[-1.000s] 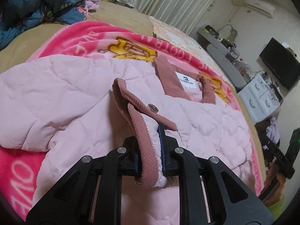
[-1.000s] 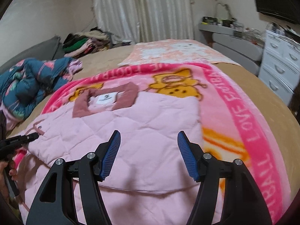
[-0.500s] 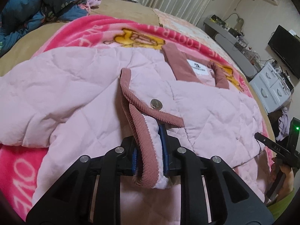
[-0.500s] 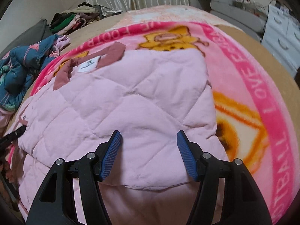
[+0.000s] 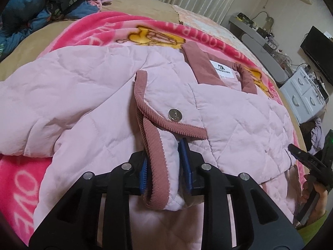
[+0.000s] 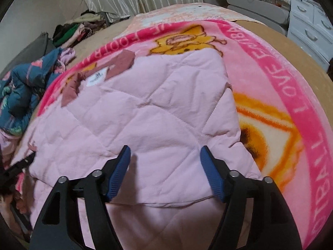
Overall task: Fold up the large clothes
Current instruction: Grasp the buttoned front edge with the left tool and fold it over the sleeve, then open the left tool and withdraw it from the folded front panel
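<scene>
A pale pink quilted jacket [image 5: 87, 95] with a dusty-rose corduroy collar [image 5: 199, 66] lies spread on a pink cartoon blanket. My left gripper [image 5: 165, 166] is shut on the sleeve cuff [image 5: 158, 162], which has rose corduroy trim and a silver snap [image 5: 174, 114], and holds it over the jacket's front. My right gripper [image 6: 165, 173] is open and empty, low over the jacket's folded right side [image 6: 158, 112]. It also shows at the right edge of the left wrist view [image 5: 306, 160].
The pink blanket [image 6: 291, 95] covers a tan bed [image 6: 308, 62]. A dark blue floral garment [image 5: 41, 6] lies heaped at the bed's left. More clothes [image 6: 72, 29] are piled at the far end. White drawers [image 6: 312, 20] and a TV [image 5: 318, 52] stand to the right.
My left gripper has carried the cuff a little further over the jacket front. My right gripper, still open, has dropped lower and closer to the jacket's right side.
</scene>
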Action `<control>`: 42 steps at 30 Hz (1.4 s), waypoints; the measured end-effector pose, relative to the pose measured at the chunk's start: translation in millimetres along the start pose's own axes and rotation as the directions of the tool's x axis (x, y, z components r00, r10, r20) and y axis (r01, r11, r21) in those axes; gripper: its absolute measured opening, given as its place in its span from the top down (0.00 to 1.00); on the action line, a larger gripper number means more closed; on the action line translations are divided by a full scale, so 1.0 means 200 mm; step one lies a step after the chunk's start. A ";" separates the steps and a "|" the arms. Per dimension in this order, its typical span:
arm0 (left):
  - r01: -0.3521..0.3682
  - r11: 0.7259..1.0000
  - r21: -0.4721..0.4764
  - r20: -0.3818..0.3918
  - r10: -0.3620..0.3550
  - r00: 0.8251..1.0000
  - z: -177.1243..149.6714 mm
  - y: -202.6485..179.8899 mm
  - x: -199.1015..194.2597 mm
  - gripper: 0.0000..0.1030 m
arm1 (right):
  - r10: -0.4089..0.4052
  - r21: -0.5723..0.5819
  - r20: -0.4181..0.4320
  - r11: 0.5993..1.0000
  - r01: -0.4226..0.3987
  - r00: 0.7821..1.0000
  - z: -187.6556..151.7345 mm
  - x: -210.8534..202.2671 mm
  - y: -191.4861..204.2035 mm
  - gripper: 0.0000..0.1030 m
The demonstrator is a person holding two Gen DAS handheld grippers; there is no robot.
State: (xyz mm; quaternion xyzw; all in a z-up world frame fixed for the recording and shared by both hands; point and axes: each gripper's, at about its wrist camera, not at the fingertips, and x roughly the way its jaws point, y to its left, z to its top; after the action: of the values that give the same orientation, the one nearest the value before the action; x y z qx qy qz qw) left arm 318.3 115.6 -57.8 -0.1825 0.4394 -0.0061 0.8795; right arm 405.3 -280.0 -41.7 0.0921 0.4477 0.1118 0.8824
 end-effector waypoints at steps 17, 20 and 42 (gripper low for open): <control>0.012 0.999 0.038 0.031 -0.013 0.999 0.00 -0.08 -0.16 0.29 | 0.047 0.003 0.059 0.999 -0.047 0.997 0.01 -0.14 0.06 0.12; -0.012 0.999 0.043 0.049 0.010 0.999 0.00 -0.10 -0.19 0.17 | 0.043 -0.003 0.073 0.999 -0.043 0.996 0.02 -0.17 0.07 0.12; -0.090 0.992 -0.085 0.151 0.102 0.983 0.02 0.08 -0.53 0.09 | 0.107 -0.120 0.175 0.989 -0.087 0.979 0.00 -0.36 0.36 0.04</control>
State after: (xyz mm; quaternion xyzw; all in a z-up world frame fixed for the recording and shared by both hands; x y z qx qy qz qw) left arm 253.5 149.8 20.8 -0.1952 0.3779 0.0678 0.9025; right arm 356.5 -231.4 32.3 0.0741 0.3537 0.1709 0.9166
